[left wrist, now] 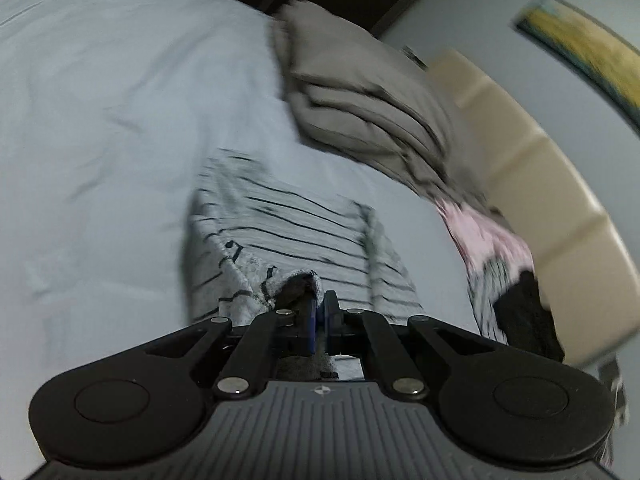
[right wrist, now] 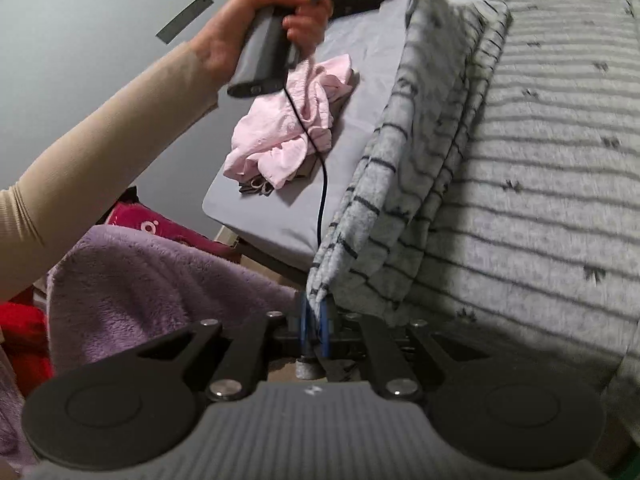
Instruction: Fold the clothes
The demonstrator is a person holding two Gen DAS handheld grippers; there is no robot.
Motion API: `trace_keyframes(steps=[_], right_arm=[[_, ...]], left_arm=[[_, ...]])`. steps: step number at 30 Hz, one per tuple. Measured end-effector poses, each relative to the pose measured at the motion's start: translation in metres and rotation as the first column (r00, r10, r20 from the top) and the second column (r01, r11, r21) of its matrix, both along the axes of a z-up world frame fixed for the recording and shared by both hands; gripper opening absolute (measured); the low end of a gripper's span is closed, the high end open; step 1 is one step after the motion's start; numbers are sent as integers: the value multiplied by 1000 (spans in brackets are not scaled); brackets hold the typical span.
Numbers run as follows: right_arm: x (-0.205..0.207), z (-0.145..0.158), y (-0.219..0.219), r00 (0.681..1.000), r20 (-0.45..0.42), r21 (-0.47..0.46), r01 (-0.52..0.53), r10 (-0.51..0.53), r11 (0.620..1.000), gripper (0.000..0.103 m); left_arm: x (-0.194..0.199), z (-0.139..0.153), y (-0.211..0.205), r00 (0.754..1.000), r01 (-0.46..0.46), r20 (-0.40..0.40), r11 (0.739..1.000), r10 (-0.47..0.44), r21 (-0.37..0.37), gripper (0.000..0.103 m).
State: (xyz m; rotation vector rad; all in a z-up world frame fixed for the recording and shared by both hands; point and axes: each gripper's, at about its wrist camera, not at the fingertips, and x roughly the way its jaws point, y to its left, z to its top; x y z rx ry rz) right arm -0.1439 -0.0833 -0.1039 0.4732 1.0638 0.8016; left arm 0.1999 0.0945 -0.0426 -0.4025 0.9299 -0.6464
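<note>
A grey knit garment with thin black stripes [left wrist: 288, 224] lies partly on the bed, blurred by motion. My left gripper [left wrist: 320, 312] is shut on a bunched edge of it, the blue pads pressed together over the fabric. In the right wrist view the same striped garment [right wrist: 520, 160] hangs in folds across the right side. My right gripper [right wrist: 314, 320] is shut on its lower corner. A person's hand [right wrist: 248, 32] in a beige sleeve [right wrist: 100, 152] holds the left gripper's handle [right wrist: 268, 60] at the top.
A stack of folded taupe clothes [left wrist: 360, 92] sits on the pale sheet [left wrist: 100, 100]. A crumpled pink garment [right wrist: 288, 128] lies near the bed's corner, by a black item [left wrist: 524, 312]. A beige headboard [left wrist: 540, 160] borders the bed. A purple fleece [right wrist: 152, 280] lies beside it.
</note>
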Motion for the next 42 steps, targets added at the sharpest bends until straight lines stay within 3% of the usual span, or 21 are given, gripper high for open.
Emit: trace_keyframes(steps=[7,16,19,21,23,24,29,33,38,42], right_arm=[[5,-33,-4,995,-93,-23,46,-48,999,8],[16,-73,-8,974,-171,-189,113,-146,975,9],[16,-78,-9,973,-166,-265,113,-161,957,13],[15,-78,-8,975,-151,-308,109,-162,945,17],[14,-75,-9,978,-126,-350,115,-168,930,32],[12,-72,-11,979,-98,-367,131,-178,921,39],[9,-51,-16,974,58,-419,222,-218,880,39],[12,-42,-15,969,118,-369,248,-219,896,39],[18,-42,-10,969,157,-381,239,-193,893,38],[22,-44,-5,968,184,-403,230,-168,886,37]], left_arm=[[2,-27,-70,992,122,-26,984,-120,126,2],[16,-73,-108,988,137,-101,971,-119,198,2],[14,-69,-108,987,146,-95,973,-131,176,17],[11,-64,-108,986,154,-88,976,-141,156,38],[6,-55,-106,986,160,-70,977,-151,139,48],[3,-50,-104,986,162,-58,977,-156,137,48],[-12,-26,-90,987,153,11,968,-158,200,48],[-20,-14,-78,983,168,42,967,-179,193,49],[-28,-24,-87,980,178,16,916,-196,360,45],[-39,-39,-109,964,199,56,848,-258,492,45]])
